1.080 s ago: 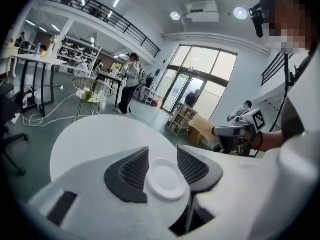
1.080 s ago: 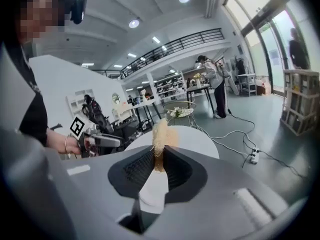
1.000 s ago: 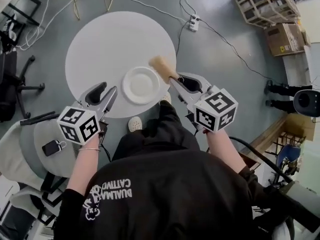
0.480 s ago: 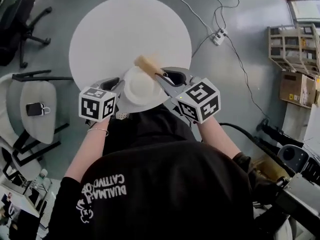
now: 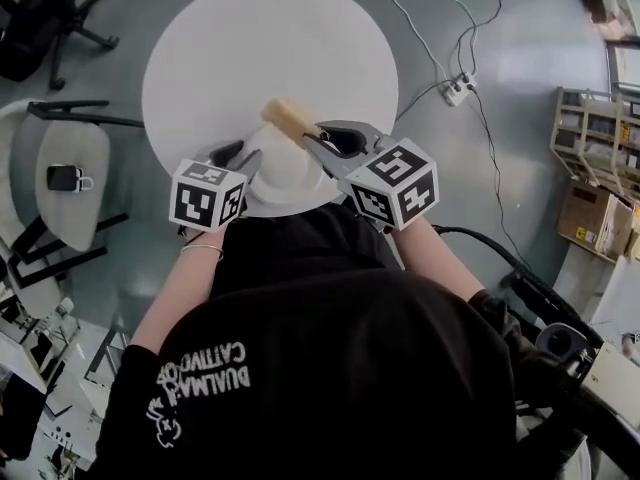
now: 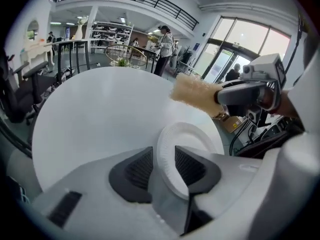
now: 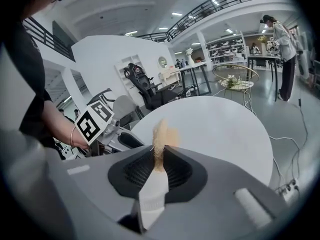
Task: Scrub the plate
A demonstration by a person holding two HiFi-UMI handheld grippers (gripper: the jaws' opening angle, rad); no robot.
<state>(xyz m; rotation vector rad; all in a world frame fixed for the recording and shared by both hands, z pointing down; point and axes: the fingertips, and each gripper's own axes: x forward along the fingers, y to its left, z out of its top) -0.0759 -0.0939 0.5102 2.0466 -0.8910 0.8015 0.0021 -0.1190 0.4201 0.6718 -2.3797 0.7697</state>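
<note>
Desk: round, white, on a grey floor; top bare apart from the plate.
Plate: white paper plate, ribbed rim, at the desk's near edge, just in front of the person.
Left claw: at the plate's left rim. In its own view the jaws stand apart and have just been opening. The near rim of the plate sits between the pads. One pad lies against the plate; a sliver of gap shows at the other. No squeeze seen.
Right claw: closed on the scrub pad. In its own view both ribbed pads pinch the white end of it.
Scrub pad: tan, fibrous, sticking out past the jaw tips. Seen edge-on in the right gripper view. In the left gripper view it hangs above the plate's far side, with bare desk showing between the two.
Marker cubes: one on each claw, left and right, both over the desk's near edge.
Person: dark top with pale print; bracelet on the left wrist.
Surroundings: power strip with trailing cables on the floor to the right of the desk. Cardboard box at far right. Grey chair seat to the left carrying a small dark object, too small to identify.
</note>
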